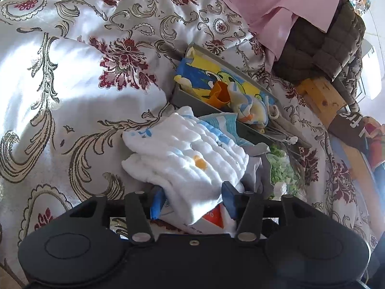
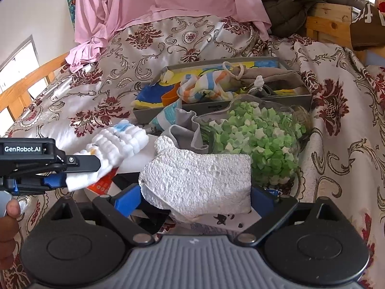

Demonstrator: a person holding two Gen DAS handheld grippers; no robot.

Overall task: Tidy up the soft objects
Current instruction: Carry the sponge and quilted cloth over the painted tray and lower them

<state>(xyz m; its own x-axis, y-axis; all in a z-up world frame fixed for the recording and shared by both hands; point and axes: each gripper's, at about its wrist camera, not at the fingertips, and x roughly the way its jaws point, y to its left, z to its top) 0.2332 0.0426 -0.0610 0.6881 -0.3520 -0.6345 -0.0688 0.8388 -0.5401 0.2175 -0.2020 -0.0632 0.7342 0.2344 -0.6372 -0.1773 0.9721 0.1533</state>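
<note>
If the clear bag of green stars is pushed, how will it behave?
The bag would probably sag and shift shape, since its loose stars fill a soft clear film. It seems light. The glossy film may slip on the satin cover.

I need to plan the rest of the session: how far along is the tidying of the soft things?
Partly done. Done: a striped cloth and a beige pouch already lie in the grey tray. In hand: the left gripper is open around a white quilted cloth; the right gripper holds a white sponge. Left: both of these, plus a grey cloth outside the tray.
</note>
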